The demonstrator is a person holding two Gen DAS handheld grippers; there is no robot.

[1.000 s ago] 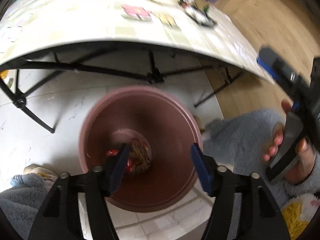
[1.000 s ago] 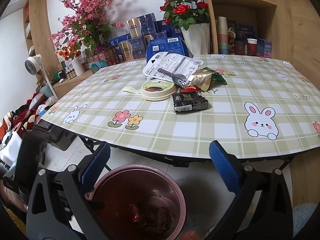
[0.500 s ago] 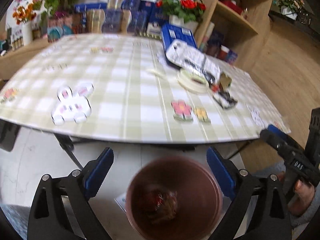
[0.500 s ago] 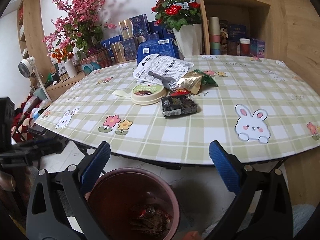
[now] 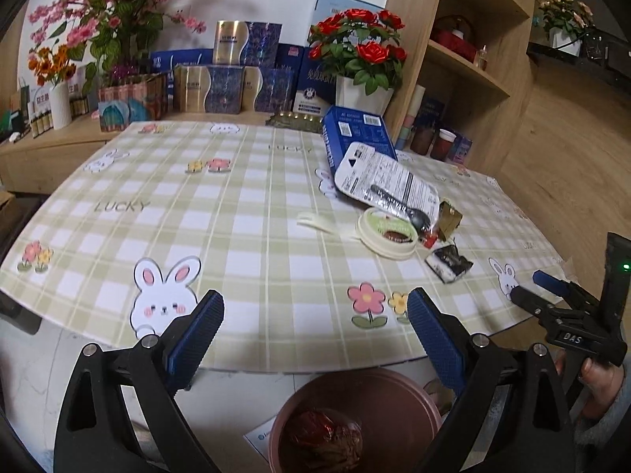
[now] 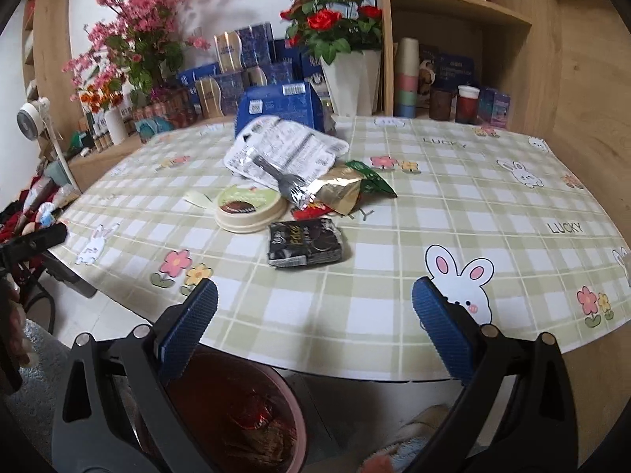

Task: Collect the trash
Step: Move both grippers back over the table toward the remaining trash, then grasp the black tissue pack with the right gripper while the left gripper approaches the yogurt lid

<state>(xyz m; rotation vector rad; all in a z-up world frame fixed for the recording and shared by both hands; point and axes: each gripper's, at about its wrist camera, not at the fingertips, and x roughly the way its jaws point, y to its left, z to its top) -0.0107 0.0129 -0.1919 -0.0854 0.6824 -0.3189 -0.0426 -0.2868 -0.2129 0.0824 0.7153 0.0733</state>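
My left gripper (image 5: pixel 313 307) hangs open and empty at the table's near edge, above a pink-brown bin (image 5: pixel 410 390) on the floor with crumpled wrappers (image 5: pixel 327 433) in it. My right gripper (image 6: pixel 315 295) is open and empty too, just in front of a black snack wrapper (image 6: pixel 305 244). Behind that wrapper lie a round cream lid (image 6: pixel 250 207), a gold and green bag (image 6: pixel 347 189), and a white package (image 6: pixel 284 149) with a dark fork (image 6: pixel 280 177) on it. The left wrist view shows the same pile at the right: black wrapper (image 5: pixel 449 264), lid (image 5: pixel 388 232).
A checked tablecloth (image 6: pixel 434 205) with rabbits and flowers covers the table. A blue box (image 6: pixel 276 106) lies behind the pile. Flower pots, boxes and a wooden shelf (image 6: pixel 453 8) line the back. A hand (image 5: pixel 595 378) holds the right gripper at the table's right corner.
My left gripper has risen from over the bin to the table's edge and its jaws have widened. The right gripper has moved closer to the pile on the table.
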